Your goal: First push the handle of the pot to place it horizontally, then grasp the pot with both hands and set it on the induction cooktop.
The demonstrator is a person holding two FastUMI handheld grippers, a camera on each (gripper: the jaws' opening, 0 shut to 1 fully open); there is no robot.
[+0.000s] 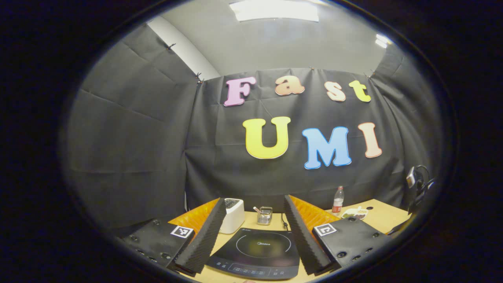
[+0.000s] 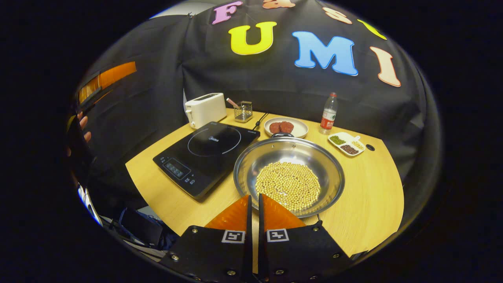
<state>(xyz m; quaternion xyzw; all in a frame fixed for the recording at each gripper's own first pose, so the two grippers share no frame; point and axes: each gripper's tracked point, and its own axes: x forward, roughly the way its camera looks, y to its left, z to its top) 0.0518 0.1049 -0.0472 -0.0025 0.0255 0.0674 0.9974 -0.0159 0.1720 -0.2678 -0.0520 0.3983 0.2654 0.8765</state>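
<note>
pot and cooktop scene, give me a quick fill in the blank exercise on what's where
1. The pot holds a heap of pale ____.
2. The pot stands on the table, beside the induction cooktop, not ____ it.
3. The right hand-held gripper has its fingers nearly ____.
4. Behind the cooktop stands a white ____.

Missing words: beans; on; together; toaster

- The black induction cooktop [image 2: 206, 155] has a bare top, open from above.
- The white toaster [image 2: 205, 109] and wire mesh holder [image 2: 243, 112] stand just behind it.
- The steel pot of yellow beans [image 2: 289, 177] crowds its right edge; bare wooden table [image 2: 157, 188] lies in front.
</note>
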